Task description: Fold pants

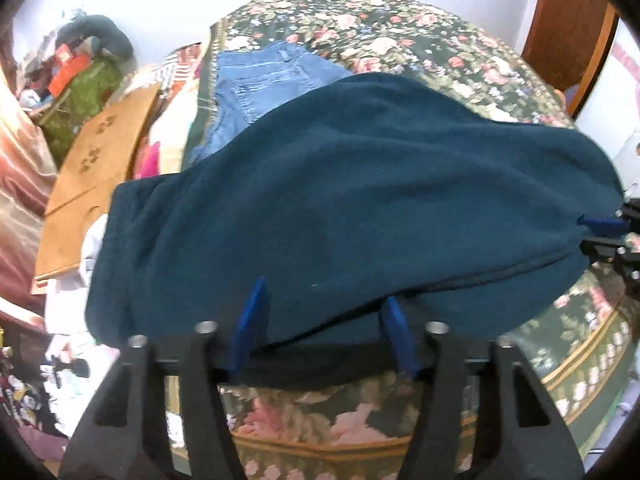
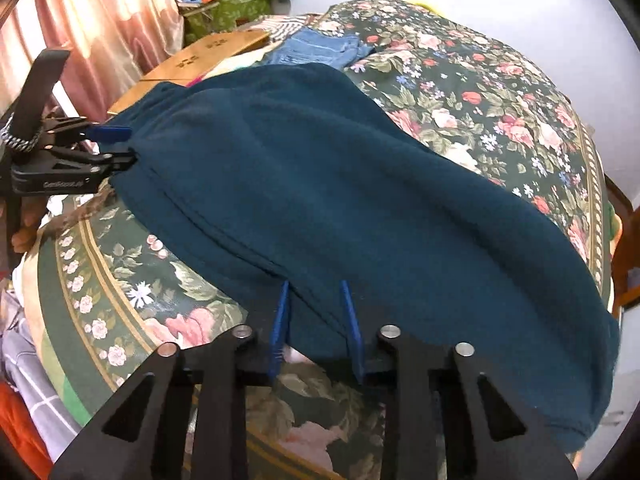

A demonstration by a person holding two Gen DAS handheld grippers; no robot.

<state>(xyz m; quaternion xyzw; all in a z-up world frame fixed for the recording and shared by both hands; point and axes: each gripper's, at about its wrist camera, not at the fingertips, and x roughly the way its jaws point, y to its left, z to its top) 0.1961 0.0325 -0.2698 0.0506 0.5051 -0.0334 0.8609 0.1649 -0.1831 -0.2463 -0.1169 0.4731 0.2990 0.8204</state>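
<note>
My left gripper [image 1: 322, 316] has its two blue fingers [image 1: 252, 320] standing apart on either side of the near edge of the teal pants [image 1: 340, 200], so I read it as spread around the cloth and not pinching it. My right gripper [image 2: 314, 312] sits the same way at the other stretch of that edge, fingers parted, with the hem bunched between them; whether the pads truly bite the fabric I cannot tell. The pants lie across the floral bedspread [image 1: 420, 28], already doubled, with stacked layers showing along the near edge in the right wrist view. Farther back on the bed lies a pair of blue jeans [image 1: 256, 80], partly under the teal cloth, and beyond the bed's edge stand a brown cardboard sheet [image 1: 100, 152] and a cluttered green box [image 2: 228, 8]. I judge this a mid-fold step: one fold is laid. Next I would need both grippers closing firmly on the edge and lifting together, evenly, to carry it over without dragging the jeans.
</note>
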